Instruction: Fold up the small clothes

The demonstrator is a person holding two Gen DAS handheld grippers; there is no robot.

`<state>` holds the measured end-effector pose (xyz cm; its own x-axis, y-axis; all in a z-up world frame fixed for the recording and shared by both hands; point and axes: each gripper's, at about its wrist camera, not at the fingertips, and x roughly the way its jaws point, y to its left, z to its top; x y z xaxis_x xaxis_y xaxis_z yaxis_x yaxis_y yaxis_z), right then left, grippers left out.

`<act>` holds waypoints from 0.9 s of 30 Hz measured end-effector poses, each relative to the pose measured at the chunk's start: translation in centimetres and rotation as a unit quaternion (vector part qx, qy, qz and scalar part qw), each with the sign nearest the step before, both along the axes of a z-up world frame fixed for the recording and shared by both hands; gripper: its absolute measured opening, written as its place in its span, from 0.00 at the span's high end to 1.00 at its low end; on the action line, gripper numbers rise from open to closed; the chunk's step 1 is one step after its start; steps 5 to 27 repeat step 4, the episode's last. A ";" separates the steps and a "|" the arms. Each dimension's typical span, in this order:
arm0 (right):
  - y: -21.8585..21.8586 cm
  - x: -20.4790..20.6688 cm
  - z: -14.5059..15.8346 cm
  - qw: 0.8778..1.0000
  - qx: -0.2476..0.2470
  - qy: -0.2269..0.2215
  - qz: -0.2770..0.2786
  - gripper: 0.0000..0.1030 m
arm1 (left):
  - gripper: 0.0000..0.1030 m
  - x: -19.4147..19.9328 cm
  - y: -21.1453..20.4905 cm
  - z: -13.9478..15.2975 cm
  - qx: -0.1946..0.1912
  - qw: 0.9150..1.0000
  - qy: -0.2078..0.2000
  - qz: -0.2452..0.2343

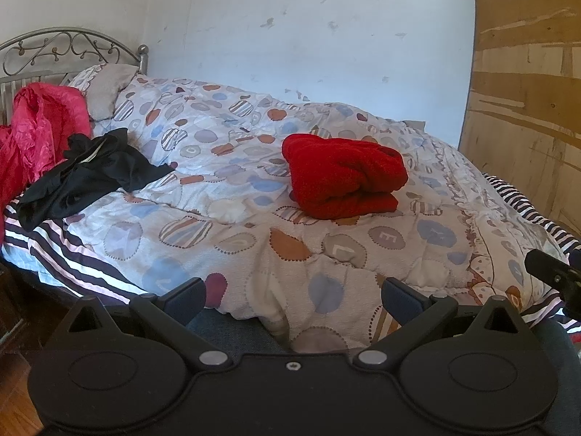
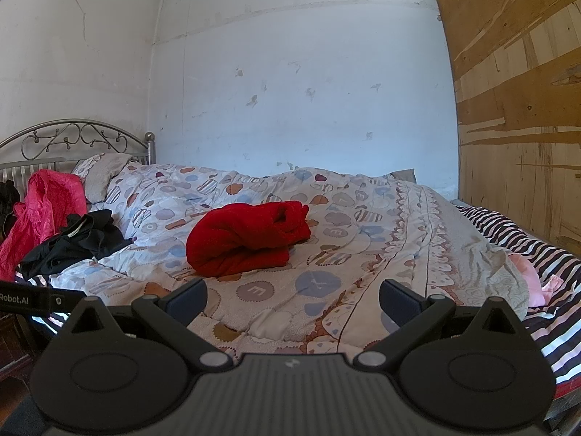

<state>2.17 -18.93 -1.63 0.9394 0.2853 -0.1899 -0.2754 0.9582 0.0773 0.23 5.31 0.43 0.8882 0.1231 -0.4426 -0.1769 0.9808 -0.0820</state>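
A red fleece garment (image 1: 343, 176) lies folded in a thick bundle on the patterned duvet (image 1: 254, 225) in the middle of the bed; it also shows in the right wrist view (image 2: 247, 243). A black garment (image 1: 87, 174) lies crumpled at the left, also seen in the right wrist view (image 2: 76, 243). A pink garment (image 1: 40, 134) is heaped by the headboard, and shows in the right wrist view too (image 2: 43, 210). My left gripper (image 1: 292, 296) is open and empty at the bed's near edge. My right gripper (image 2: 292, 296) is open and empty, also near the front edge.
A metal headboard (image 1: 58, 49) stands at the far left and a pillow (image 1: 109, 87) lies beside it. A white wall runs behind the bed and a plywood panel (image 2: 519, 109) closes the right side. A striped sheet (image 2: 537, 254) and a small pink cloth (image 2: 533, 283) lie at the right.
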 end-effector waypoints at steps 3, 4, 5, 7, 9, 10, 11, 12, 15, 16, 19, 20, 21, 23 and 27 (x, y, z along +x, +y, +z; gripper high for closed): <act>0.0 0.0 0.0 1.000 0.000 0.000 0.000 0.00 | 0.01 0.0 0.0 0.0 0.001 1.000 0.000 0.000; 0.0 0.1 0.1 1.000 0.000 0.000 0.000 0.00 | 0.01 -0.1 0.0 0.0 0.001 1.000 0.000 0.000; 0.0 0.1 0.1 1.000 0.000 0.000 0.000 0.00 | 0.01 -0.1 0.0 0.0 0.001 1.000 0.000 0.000; 0.0 0.1 0.1 1.000 0.000 0.000 0.000 0.00 | 0.01 -0.1 0.0 0.0 0.001 1.000 0.000 0.000; 0.0 0.1 0.1 1.000 0.000 0.000 0.000 0.00 | 0.01 -0.1 0.0 0.0 0.001 1.000 0.000 0.000; 0.0 0.1 0.1 1.000 0.000 0.000 0.000 0.00 | 0.01 -0.1 0.0 0.0 0.001 1.000 0.000 0.000; 0.0 0.1 0.1 1.000 0.000 0.000 0.000 0.00 | 0.01 -0.1 0.0 0.0 0.001 1.000 0.000 0.000; 0.0 0.1 0.1 1.000 0.000 0.000 0.000 0.00 | 0.01 -0.1 0.0 0.0 0.001 1.000 0.000 0.000; 0.0 0.1 0.1 1.000 0.000 0.000 0.000 0.00 | 0.01 -0.1 0.0 0.0 0.001 1.000 0.000 0.000; 0.0 0.1 0.1 1.000 0.000 0.000 0.000 0.00 | 0.01 -0.1 0.0 0.0 0.001 1.000 0.000 0.000; 0.0 0.1 0.1 1.000 0.000 0.000 0.000 0.00 | 0.01 -0.1 0.0 0.0 0.001 1.000 0.000 0.000; 0.0 0.1 0.1 1.000 0.000 0.000 0.000 0.00 | 0.01 -0.1 0.0 0.0 0.001 1.000 0.000 0.000; 0.0 0.1 0.1 1.000 0.000 0.000 0.000 0.00 | 0.01 -0.1 0.0 0.0 0.001 1.000 0.000 0.000; 0.0 0.1 0.1 1.000 0.000 0.000 0.000 0.00 | 0.01 -0.1 0.0 0.0 0.001 1.000 0.000 0.000; 0.0 0.1 0.1 1.000 0.000 0.000 0.000 0.00 | 0.01 -0.1 0.0 0.0 0.001 1.000 0.000 0.000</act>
